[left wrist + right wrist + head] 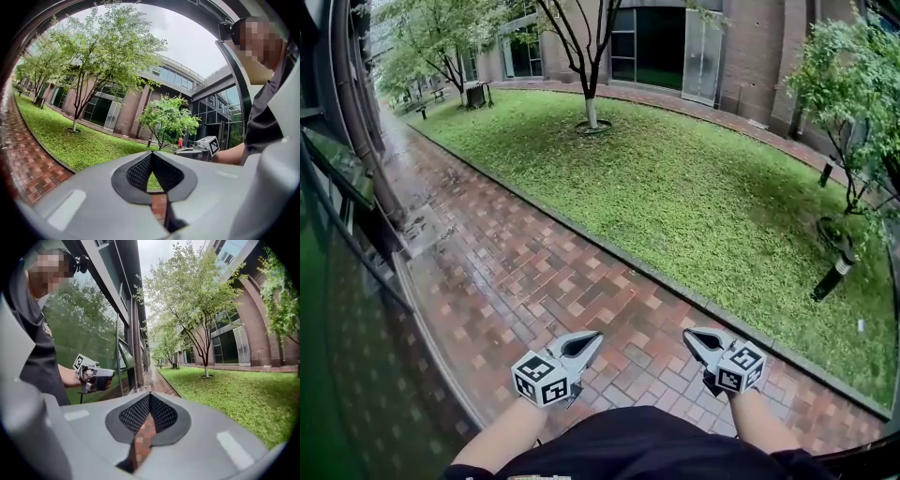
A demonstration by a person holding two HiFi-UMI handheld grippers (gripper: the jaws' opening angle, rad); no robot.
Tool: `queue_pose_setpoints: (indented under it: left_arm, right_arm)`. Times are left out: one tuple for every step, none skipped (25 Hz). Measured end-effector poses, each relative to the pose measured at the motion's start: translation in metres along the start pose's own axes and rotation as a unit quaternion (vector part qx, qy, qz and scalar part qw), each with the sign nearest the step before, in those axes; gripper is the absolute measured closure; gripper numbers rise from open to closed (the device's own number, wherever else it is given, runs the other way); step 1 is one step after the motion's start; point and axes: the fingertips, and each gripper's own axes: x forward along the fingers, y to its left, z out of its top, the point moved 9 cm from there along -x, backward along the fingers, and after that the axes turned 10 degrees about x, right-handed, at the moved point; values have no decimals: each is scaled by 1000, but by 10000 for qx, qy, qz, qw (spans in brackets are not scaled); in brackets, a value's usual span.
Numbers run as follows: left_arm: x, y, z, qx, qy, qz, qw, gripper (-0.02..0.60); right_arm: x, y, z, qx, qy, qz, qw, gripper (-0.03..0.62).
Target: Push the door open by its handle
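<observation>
Rain-wet brick paving (534,272) runs along a courtyard lawn (675,187), with young trees (586,56) and a brick building (759,47) beyond. A dark glass front (337,356) rises along the person's left side and reflects the greenery. A short black bollard lamp (834,272) leans in the grass at right.

Which pane of that glazing is the door, and where its handle sits, cannot be told from any view. Both tools are held apart from the glass, over the open path.

The left gripper (592,337) and the right gripper (690,336) are held low in front of the person's body, side by side and near each other. Their tips point forward and slightly inward over the bricks.

Each gripper's jaws are closed tip to tip, with only paving and grass visible through the small gap behind the tips. Neither clamps anything.

Bare forearms, the left (502,436) and the right (759,427), reach out from a dark garment at the frame's bottom edge. The marker cubes (539,377) face up toward the head camera.
</observation>
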Motion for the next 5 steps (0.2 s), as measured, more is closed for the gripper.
queue_pose_setpoints:
  left_arm:
    - [0, 0, 0, -1, -3, 3, 10000, 581]
    - [1, -1, 1, -5, -4, 4, 10000, 581]
    - [1, -1, 1, -9, -4, 5, 10000, 581]
    - [2, -2, 2, -12, -2, 4, 10000, 581]
    - [3, -3, 2, -16, 1, 4, 10000, 581]
  right_arm:
    - [0, 0, 1, -16, 7, 13, 10000, 593]
    - [0, 0, 1, -30, 15, 24, 10000, 594]
    - [0, 0, 2, -42, 24, 34, 10000, 594]
    - [0, -1, 2, -52, 34, 43, 10000, 594]
    - [-1, -1, 2, -61, 43, 51, 10000, 594]
